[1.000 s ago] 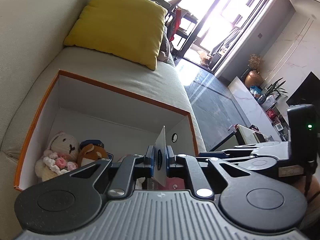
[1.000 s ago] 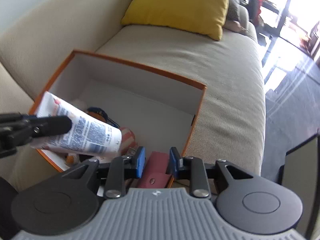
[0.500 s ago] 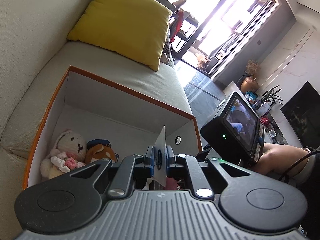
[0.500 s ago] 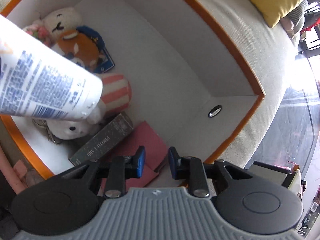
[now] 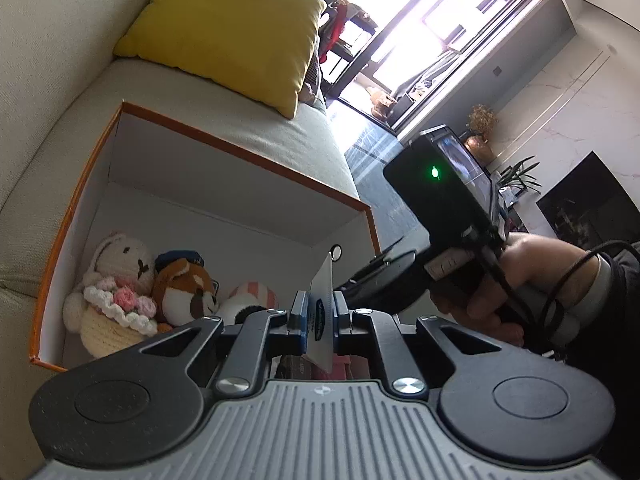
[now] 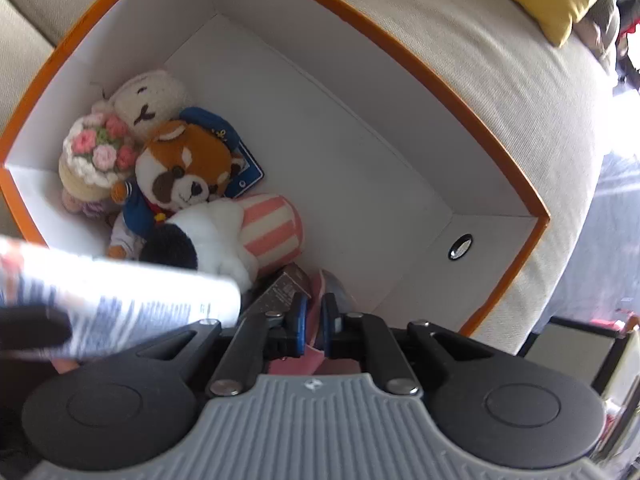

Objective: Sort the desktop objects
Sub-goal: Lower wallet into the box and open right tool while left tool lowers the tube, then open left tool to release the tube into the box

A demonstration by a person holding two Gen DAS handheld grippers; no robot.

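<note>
Left gripper (image 5: 320, 316): closed tight on the flat crimped end of a white tube (image 5: 323, 301), which stands edge-on between the pads, just above the near edge of the orange-rimmed box (image 5: 240, 151). Right gripper (image 6: 315, 320): pointing down into the box at its near right corner. Its jaws have just been closing and now stand almost together. A pink pouch (image 6: 292, 366) shows through the slit, but I cannot tell whether it is pinched or merely lies underneath. Step in hand, in my judgement: stowing the tube in the box, the pouch apparently already delivered. The next move calls for carrying the tube over the rim to bare floor in the far right half of the box, lowering it, then opening the pads. Inside the box, the left half is taken up by a red panda plush (image 6: 184, 172), a knitted rabbit (image 6: 152, 100) and a pink-striped plush (image 6: 272, 228), with a dark carton (image 6: 280, 288) lying beside the pouch. Obstruction: my right gripper and my right hand (image 5: 500, 280) occupy the near right corner and should withdraw first. The box sits on a sofa (image 5: 248, 120), with a yellow cushion (image 5: 224, 28) beyond the far wall, well clear.
</note>
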